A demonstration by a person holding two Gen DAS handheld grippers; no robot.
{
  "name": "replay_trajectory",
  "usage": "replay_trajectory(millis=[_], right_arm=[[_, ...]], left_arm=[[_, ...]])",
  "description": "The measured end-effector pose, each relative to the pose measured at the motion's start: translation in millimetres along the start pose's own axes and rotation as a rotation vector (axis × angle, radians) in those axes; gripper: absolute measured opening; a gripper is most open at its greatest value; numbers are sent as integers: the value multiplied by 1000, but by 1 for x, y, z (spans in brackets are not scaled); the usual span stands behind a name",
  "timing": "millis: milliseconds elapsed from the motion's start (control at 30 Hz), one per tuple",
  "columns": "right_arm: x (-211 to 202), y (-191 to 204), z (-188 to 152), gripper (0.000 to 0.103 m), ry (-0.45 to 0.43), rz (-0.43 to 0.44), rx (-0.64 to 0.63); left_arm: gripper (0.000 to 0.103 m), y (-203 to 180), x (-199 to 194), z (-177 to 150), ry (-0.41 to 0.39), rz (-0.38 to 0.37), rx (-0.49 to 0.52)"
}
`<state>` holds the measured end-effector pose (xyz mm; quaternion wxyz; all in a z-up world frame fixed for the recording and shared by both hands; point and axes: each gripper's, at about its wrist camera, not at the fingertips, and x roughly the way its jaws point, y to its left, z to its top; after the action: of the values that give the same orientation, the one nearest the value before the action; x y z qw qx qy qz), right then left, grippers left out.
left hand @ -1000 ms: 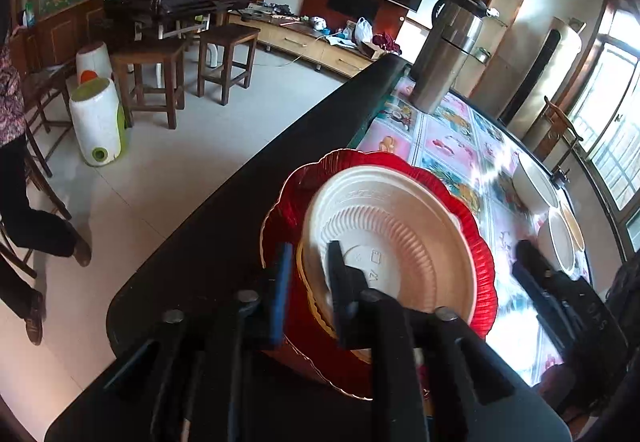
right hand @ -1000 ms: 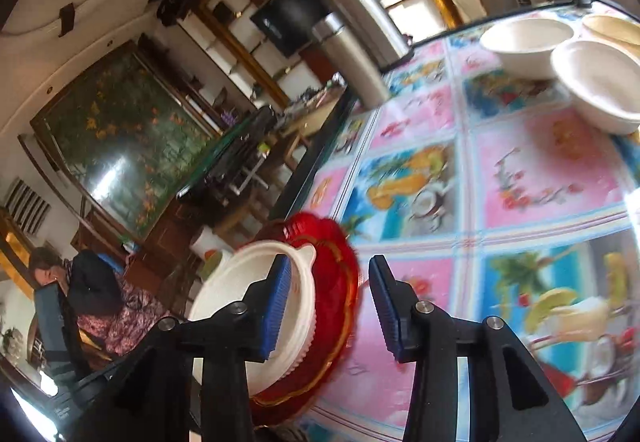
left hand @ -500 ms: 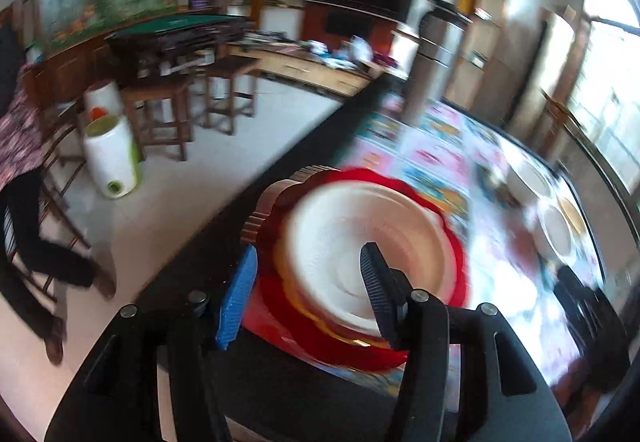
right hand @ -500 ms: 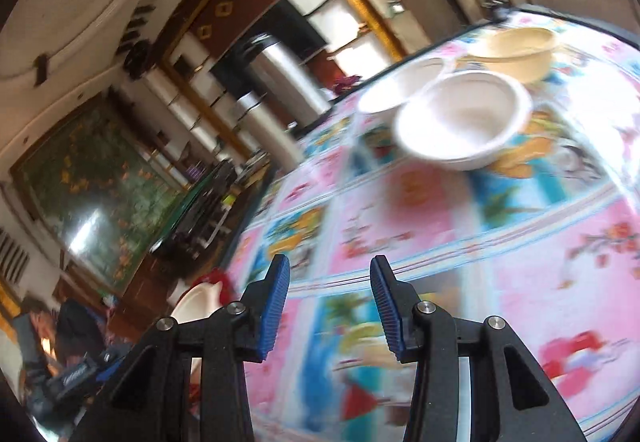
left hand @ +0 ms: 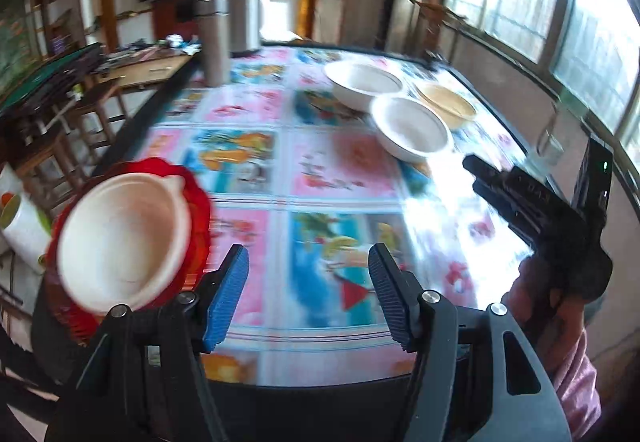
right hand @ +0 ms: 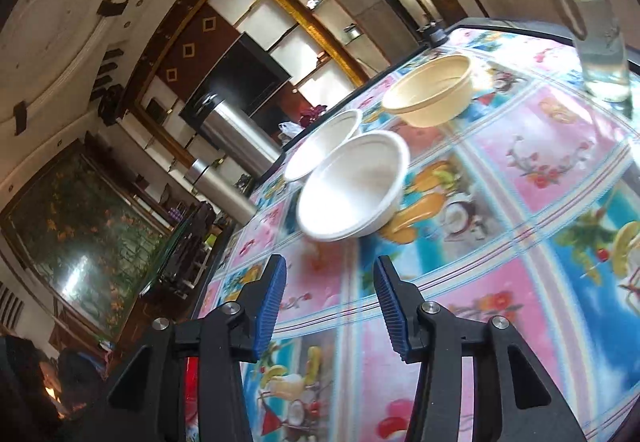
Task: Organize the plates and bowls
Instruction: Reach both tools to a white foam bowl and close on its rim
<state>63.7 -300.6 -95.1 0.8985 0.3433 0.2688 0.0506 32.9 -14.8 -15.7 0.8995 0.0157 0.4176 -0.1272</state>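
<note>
At the table's left edge, a white plate (left hand: pixel 120 238) sits stacked on a scalloped red plate (left hand: pixel 198 213), both blurred. Just right of them the left gripper (left hand: pixel 308 298) hovers over the fruit-patterned tablecloth (left hand: pixel 340 169), its blue-padded fingers (left hand: pixel 226 298) spread wide and empty. Farther back stand two steel flasks (left hand: pixel 214 39). Right of centre, three bowls cluster: a white bowl (right hand: pixel 352 187) nearest, touching a second white bowl (right hand: pixel 324 149) behind it, and a cream bowl (right hand: pixel 430 89) near them. The right gripper (right hand: pixel 330 308) points at the nearest bowl, fingers wide apart, holding nothing. A drinking glass (right hand: pixel 600 45) stands at the far right.
</note>
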Motion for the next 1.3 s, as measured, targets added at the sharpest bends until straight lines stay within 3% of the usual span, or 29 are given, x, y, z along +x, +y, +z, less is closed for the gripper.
replay_trajectory(millis=[233, 367, 600, 800, 967, 1167, 1300], right_arm=[[-13, -39, 17, 53, -19, -64, 64], [-7, -47, 25, 54, 4, -69, 94], [19, -42, 44, 56, 45, -43, 88], [47, -39, 61, 57, 78, -29, 99], [58, -37, 74, 57, 58, -18, 109], [56, -44, 73, 59, 28, -23, 95], [53, -51, 76, 59, 18, -6, 126]], left_arm=[[62, -46, 38, -12, 128, -59, 64], [62, -57, 57, -4, 169, -57, 73], [62, -44, 72, 17, 173, -25, 13], [62, -26, 96, 23, 244, -24, -77], [62, -18, 95, 58, 183, 3, -128], [62, -9, 106, 112, 91, -36, -266], [62, -12, 127, 130, 60, -31, -306]])
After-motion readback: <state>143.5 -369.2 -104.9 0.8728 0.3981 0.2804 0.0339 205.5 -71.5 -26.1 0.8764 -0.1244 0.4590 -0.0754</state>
